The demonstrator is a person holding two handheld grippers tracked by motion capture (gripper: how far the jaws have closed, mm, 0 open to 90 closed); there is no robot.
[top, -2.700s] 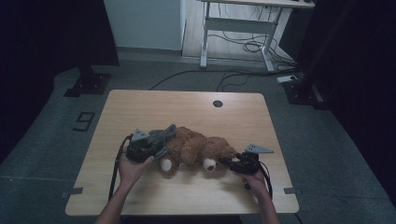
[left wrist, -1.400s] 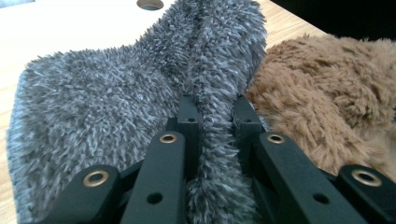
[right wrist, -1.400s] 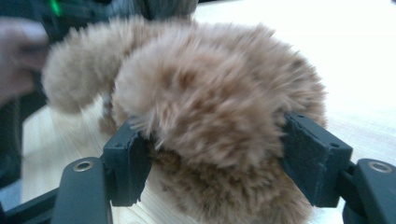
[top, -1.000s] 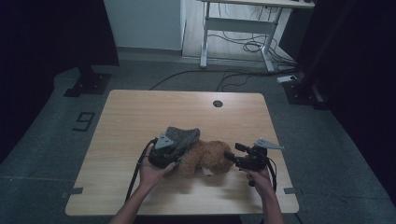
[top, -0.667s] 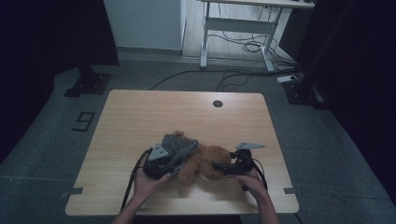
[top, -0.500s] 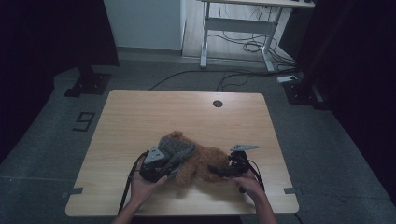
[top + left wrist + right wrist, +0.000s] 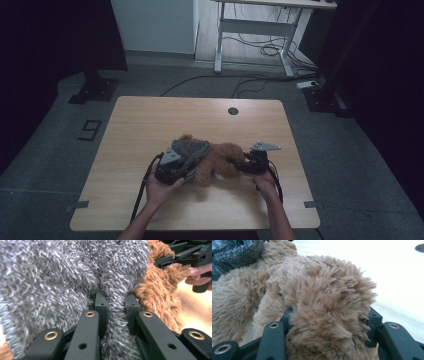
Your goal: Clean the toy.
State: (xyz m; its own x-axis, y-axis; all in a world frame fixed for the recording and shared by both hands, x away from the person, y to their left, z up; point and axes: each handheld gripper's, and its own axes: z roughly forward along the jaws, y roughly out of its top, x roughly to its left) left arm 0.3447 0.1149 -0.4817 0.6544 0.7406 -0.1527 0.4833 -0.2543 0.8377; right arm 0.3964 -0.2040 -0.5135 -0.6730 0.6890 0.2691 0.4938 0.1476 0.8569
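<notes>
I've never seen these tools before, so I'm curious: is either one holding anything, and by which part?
The left gripper pinches a fold of the grey fuzzy cloth. The right gripper, whose jaws have just been closing, clamps a limb of the brown plush toy.

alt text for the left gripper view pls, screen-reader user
Close-up along the left claw, its two black jaws shut on a fold of shaggy grey plush fabric. To the right lies the brown fur of a plush toy, and at the top right fingers hold the other claw's black frame against it.

The grey fuzzy cloth (image 7: 189,149) hides part of the brown plush toy (image 7: 220,161).
</notes>
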